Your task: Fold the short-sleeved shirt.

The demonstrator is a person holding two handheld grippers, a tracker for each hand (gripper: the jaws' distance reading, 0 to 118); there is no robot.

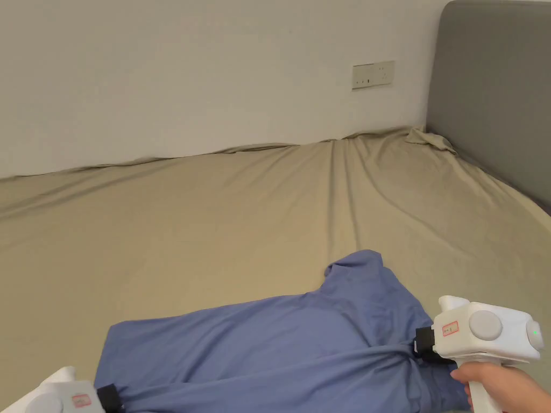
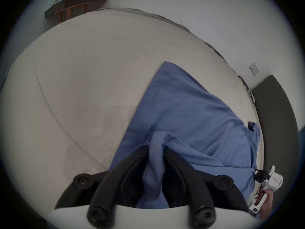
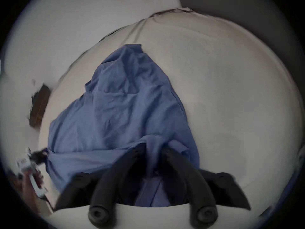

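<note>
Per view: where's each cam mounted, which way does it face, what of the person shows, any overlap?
Head view: from the person's head, down across the bed toward the wall; right tongs, a hand.
Left gripper view: on the left tongs, along the blue shirt.
Right gripper view: on the right tongs, over the shirt.
Shared: shirt, bed; each gripper view shows the other tongs.

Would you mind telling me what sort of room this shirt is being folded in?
Most likely a bedroom: the blue shirt lies on a bed with a tan sheet, a grey padded headboard stands at one end, and a wall socket plate sits just above the mattress.
</note>
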